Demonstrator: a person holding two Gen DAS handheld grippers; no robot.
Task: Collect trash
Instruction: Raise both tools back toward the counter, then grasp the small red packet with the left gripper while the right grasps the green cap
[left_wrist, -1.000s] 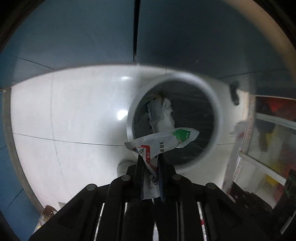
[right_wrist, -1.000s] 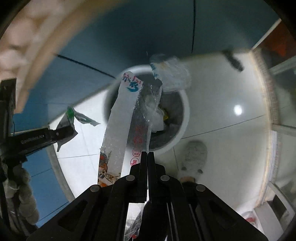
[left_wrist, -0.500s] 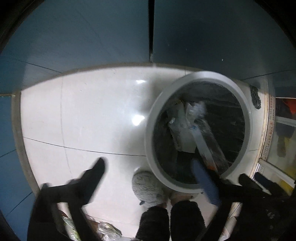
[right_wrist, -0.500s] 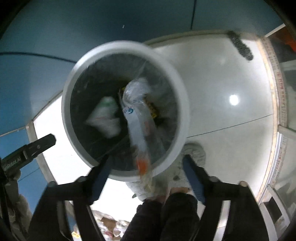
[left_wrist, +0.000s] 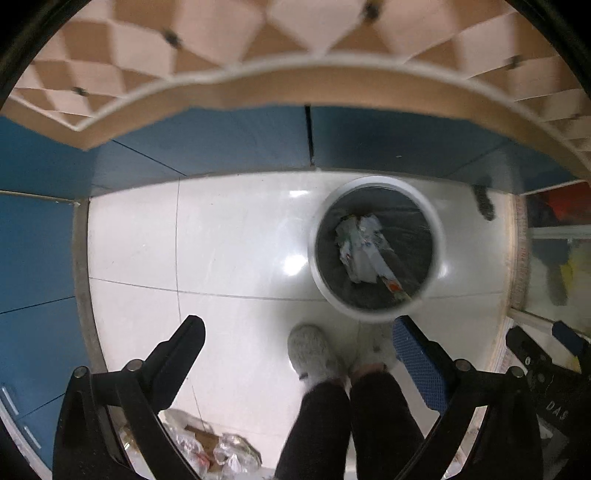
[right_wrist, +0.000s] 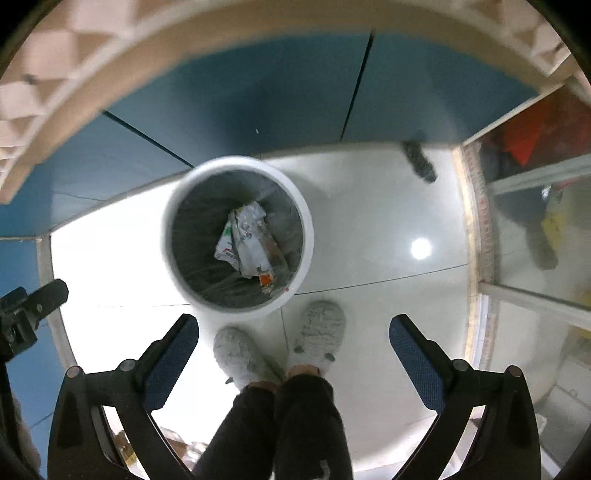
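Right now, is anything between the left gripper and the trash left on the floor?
Nothing visible. The left gripper is open and empty, and the wrappers lie on the floor below its left finger.

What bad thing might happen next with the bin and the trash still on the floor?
The trash bin stands right at the slippers, so a step forward might knock it over. One long wrapper leans up to the rim and may slip out if the bin is bumped. More litter lies on the floor behind the feet and could be trodden on. Both the left gripper and right gripper are open and empty.
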